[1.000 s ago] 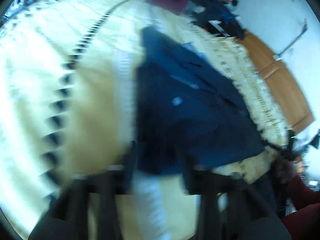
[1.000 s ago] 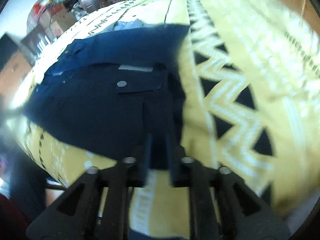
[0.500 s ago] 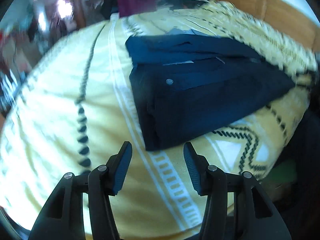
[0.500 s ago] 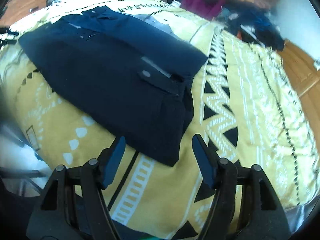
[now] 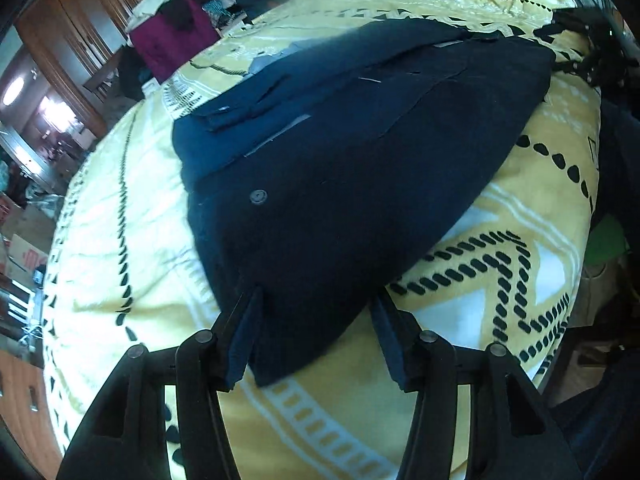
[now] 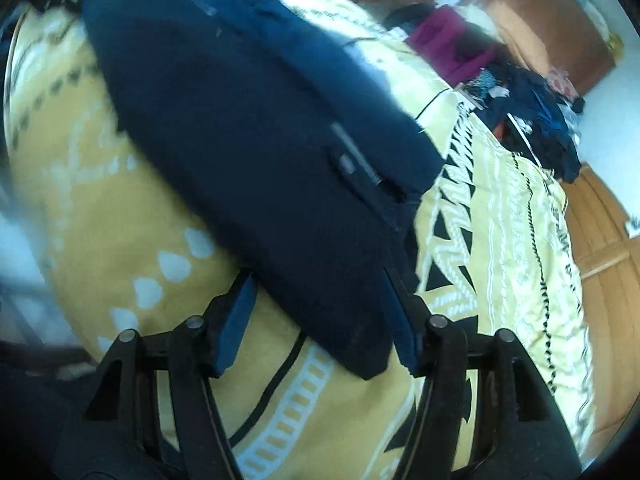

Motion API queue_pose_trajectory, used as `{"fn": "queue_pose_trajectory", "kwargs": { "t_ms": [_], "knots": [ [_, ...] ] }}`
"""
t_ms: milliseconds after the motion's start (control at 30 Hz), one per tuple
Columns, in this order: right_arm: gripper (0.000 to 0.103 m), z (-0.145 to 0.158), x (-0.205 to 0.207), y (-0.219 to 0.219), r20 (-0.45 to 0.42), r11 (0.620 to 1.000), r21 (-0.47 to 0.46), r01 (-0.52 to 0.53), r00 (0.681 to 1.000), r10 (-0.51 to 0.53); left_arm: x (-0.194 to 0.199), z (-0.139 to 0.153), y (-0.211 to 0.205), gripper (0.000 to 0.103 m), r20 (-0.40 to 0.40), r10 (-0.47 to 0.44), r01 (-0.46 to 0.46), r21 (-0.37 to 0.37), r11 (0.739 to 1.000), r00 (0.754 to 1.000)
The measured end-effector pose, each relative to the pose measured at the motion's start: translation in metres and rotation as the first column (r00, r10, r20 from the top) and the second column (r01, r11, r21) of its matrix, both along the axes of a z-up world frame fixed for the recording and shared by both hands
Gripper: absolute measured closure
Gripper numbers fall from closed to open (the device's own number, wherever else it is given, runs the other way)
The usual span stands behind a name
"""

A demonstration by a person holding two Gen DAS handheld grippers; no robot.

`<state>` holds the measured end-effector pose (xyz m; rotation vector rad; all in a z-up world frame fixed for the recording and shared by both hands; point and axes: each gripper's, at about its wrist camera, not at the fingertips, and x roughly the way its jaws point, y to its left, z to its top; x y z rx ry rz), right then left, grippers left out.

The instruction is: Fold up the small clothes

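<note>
- The left gripper [image 5: 316, 336] is seen spread wide, nothing clamped; the near corner of the dark navy garment [image 5: 360, 168] lies in the gap between its blue-padded fingers [image 5: 240, 344], at 12 o'clock from the claw.
- The right gripper [image 6: 320, 320] is likewise held wide open and grips nothing; the garment's [image 6: 256, 152] near end lies between its fingers [image 6: 236, 320], the cloth running off toward 11 o'clock.
- Whether the pads touch the cloth cannot be told in either view.
- The garment is laid folded on a yellow patterned bedspread [image 5: 120, 208].
- A round button [image 5: 258, 197] is shown sharply at 11 o'clock only in the left wrist view; the right wrist view is blurred there.
- A pile of clothes [image 6: 532, 120] with a maroon item [image 6: 448, 40] is shown at 1 o'clock in the right view, with wooden panelling [image 6: 608, 256] at 3 o'clock.
- In the left view the maroon item [image 5: 172, 36] sits at 11 o'clock, and a wooden wardrobe [image 5: 68, 40] is seen at 10 o'clock.
</note>
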<state>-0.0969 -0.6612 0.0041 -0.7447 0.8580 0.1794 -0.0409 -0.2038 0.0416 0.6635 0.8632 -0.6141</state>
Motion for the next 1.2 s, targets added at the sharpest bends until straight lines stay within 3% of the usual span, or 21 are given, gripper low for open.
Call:
{"fn": "queue_pose_trajectory", "kwargs": {
  "t_ms": [67,133,200,333,467,533,633,700,833,900,1000,1133,1200],
  "knots": [
    [0.052,-0.004,0.002,-0.003,-0.014,1.000,0.025,-0.002,1.000,0.002,0.003,-0.006,-0.005,0.046,-0.019,0.004,-0.004,-0.015,1.000,1.000],
    [0.093,0.002,0.005,-0.002,-0.035,0.999,0.046,0.020,0.999,-0.019,0.007,-0.006,-0.004,0.047,-0.038,0.019,-0.021,-0.045,0.999,0.999],
    [0.099,0.021,0.006,-0.002,-0.022,0.995,0.091,0.034,0.999,-0.032,0.010,-0.004,-0.003,0.055,-0.047,0.039,-0.042,-0.068,0.997,0.998],
    [0.099,0.080,0.014,-0.005,0.068,0.985,0.165,0.040,0.996,-0.052,0.019,0.029,0.000,0.071,-0.004,0.118,-0.117,-0.168,0.979,0.993],
    [0.099,0.125,0.045,-0.009,0.136,0.981,0.193,0.021,0.990,-0.048,0.049,0.083,0.012,0.081,0.058,0.214,-0.187,-0.307,0.933,0.975],
    [0.099,0.136,0.067,-0.012,0.156,0.979,0.203,0.013,0.987,-0.045,0.074,0.106,0.013,0.084,0.087,0.238,-0.194,-0.351,0.916,0.967],
    [0.099,0.140,0.102,-0.017,0.141,0.973,0.230,0.011,0.989,-0.045,0.110,0.127,0.006,0.085,0.123,0.226,-0.167,-0.371,0.914,0.966],
    [0.099,0.132,0.110,-0.013,0.119,0.976,0.217,-0.004,0.993,-0.022,0.123,0.136,-0.003,0.085,0.138,0.182,-0.123,-0.351,0.928,0.974],
    [0.099,0.103,0.079,-0.008,0.031,0.971,0.238,-0.012,1.000,0.004,0.127,0.121,-0.015,0.084,0.085,0.060,-0.032,-0.295,0.955,0.995],
    [0.098,0.084,0.051,-0.003,-0.031,0.971,0.240,-0.012,0.999,0.020,0.118,0.106,-0.012,0.071,0.037,0.047,-0.035,-0.279,0.960,0.998],
    [0.097,0.050,0.020,-0.007,-0.125,0.975,0.219,0.032,0.992,-0.004,0.091,0.080,0.013,0.067,-0.073,0.111,-0.129,-0.326,0.936,0.991],
    [0.087,0.036,0.000,-0.017,-0.133,0.975,0.210,0.074,0.990,-0.047,0.057,0.054,0.047,0.065,-0.174,0.204,-0.256,-0.377,0.890,0.963],
    [0.083,0.039,-0.007,-0.015,-0.093,0.983,0.176,0.052,0.995,-0.036,0.033,0.051,0.048,0.059,-0.110,0.200,-0.226,-0.324,0.919,0.973]
  ]
}}
